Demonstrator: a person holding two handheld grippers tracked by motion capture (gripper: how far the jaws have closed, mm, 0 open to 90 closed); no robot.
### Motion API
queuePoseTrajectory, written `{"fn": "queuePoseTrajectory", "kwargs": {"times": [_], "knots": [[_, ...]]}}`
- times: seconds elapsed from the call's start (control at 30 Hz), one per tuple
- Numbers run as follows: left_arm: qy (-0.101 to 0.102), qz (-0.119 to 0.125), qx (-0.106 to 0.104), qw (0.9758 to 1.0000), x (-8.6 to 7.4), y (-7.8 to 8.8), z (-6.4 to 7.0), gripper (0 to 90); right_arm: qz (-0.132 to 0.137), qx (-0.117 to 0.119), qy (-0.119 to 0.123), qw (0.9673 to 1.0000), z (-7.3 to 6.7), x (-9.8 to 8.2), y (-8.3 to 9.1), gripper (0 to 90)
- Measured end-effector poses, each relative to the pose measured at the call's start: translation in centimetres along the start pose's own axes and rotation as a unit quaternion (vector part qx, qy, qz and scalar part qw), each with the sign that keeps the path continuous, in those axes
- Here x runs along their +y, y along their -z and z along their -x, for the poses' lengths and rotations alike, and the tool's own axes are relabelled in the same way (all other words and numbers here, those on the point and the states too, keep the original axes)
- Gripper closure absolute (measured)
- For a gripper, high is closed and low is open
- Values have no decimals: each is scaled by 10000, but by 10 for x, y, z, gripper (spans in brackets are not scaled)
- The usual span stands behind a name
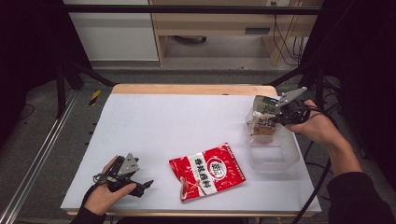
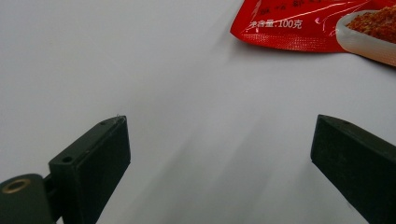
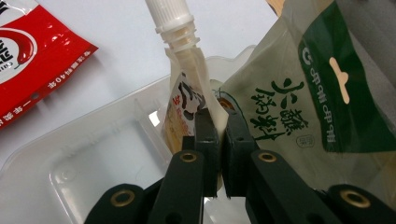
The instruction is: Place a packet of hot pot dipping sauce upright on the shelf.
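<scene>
A white table (image 1: 154,121) carries a clear plastic bin (image 1: 275,156) at its right edge and a red sachet (image 1: 206,171) lying flat near the front, centre. Over the bin's far end, the right gripper (image 3: 217,128) holds a spouted pouch (image 3: 189,79) — its jaws pinched tight on the pouch's edge — with a green-printed packet (image 3: 299,98) touching just beside it. At near left the left gripper (image 2: 219,140) rests on the table, jaws wide apart with bare tabletop between them.

Even overhead light fell bright on the white desk (image 1: 154,116); its surroundings stayed dark, shadows were soft, and close-ups slightly blurred.
</scene>
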State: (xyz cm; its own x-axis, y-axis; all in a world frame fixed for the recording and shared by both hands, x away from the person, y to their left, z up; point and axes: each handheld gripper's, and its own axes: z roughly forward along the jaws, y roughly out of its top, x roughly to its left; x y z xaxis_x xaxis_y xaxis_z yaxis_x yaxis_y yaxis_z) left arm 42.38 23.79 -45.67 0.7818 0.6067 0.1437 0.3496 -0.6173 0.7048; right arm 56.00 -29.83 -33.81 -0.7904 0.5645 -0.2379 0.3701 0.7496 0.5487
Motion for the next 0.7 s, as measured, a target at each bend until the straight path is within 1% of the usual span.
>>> {"fn": "queuePoseTrajectory", "kwargs": {"times": [0.13, 0.23, 0.27, 0.33, 0.4, 0.43, 0.47, 0.53, 0.6, 0.63, 0.7], "knots": [[-22, -24, -4, 10000, 0, 0, 1, 46, -16, 20, -92, 10000, 1, -2, 1, 851], [-22, -23, -6, 10000, 0, 0, 1, 46, -40, 8, -143, 9999, 1, -4, 1, 805], [-18, -20, -6, 10000, 0, 0, 1, 46, -29, -2, -182, 9998, 1, -4, 2, 766], [-11, -10, 2, 10000, 0, 0, 1, 46, 10, -32, -303, 9995, 1, -4, 3, 660], [-5, -4, 1, 10000, 0, 0, 0, 46, 30, -86, -361, 9993, -1, -3, 6, 557], [-11, -4, 5, 10000, 0, 0, 0, 46, 83, -103, -376, 9992, -2, -3, 9, 507], [-17, -3, 18, 10000, 0, 1, 0, 46, 159, -209, -390, 9989, -4, -2, 12, 458], [15, 1, 30, 10000, 0, 1, 0, 46, 298, -426, -376, 9979, -10, 1, 23, 391], [7, 5, 33, 10000, 0, 1, 0, 46, 366, -641, -364, 9966, -16, 6, 34, 333], [1, 0, 43, 10000, 0, 0, 1, 46, 434, -696, -372, 9959, -19, 7, 39, 306], [-33, -18, 16, 10000, 1, 0, 2, 45, 564, -860, -371, 9940, -29, 13, 53, 275]]}}
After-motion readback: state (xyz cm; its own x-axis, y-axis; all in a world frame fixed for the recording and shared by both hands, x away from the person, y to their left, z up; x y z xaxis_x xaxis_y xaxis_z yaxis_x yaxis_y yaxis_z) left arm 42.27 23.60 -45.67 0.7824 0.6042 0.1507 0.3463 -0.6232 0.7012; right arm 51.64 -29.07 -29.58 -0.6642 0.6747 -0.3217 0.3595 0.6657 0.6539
